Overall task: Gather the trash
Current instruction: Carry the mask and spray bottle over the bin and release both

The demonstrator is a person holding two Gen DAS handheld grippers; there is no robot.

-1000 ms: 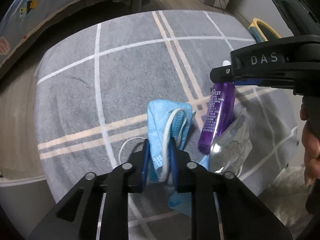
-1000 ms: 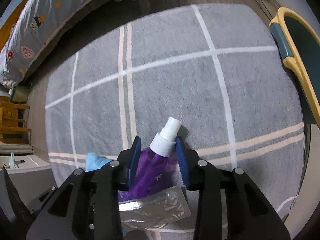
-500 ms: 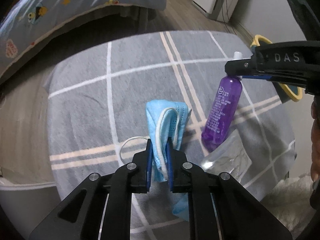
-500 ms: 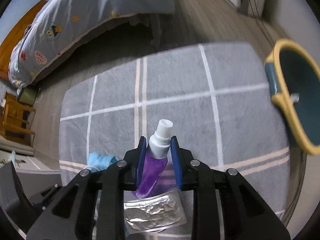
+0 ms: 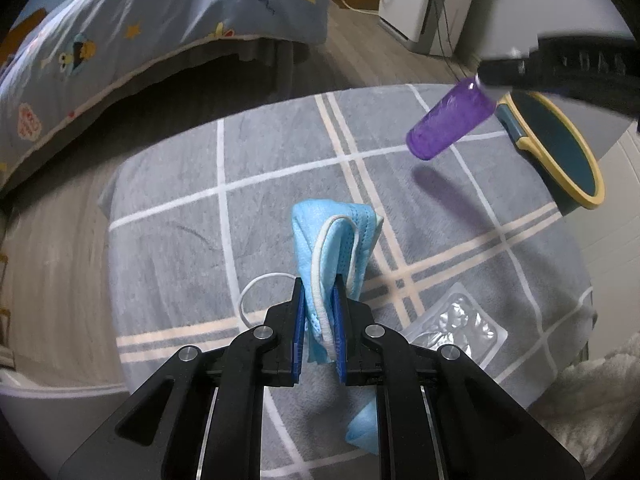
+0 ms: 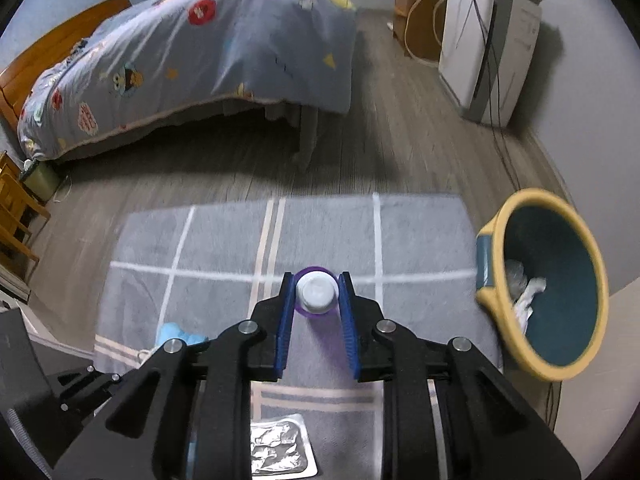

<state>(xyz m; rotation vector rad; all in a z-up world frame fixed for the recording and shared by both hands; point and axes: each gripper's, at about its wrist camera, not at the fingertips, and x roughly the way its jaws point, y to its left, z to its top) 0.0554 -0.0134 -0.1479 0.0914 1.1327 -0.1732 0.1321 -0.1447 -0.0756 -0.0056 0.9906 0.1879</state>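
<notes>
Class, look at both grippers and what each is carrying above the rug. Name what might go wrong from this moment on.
1. The right gripper pinches the purple bottle only at its white cap, jaws closing; the hanging body could swing or slip out.
2. The face mask in the left gripper trails a loose ear loop that may snag.
3. The foil blister pack lies on the rug, easily forgotten.

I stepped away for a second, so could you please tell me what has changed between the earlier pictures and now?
The right tongs, jaws closing on its white-capped neck, have lifted the purple spray bottle off the grey rug; it now hangs in the air near the yellow-rimmed bin. The left tongs have tightened on the blue face mask and raised it slightly. The foil blister pack stays on the rug.
</notes>
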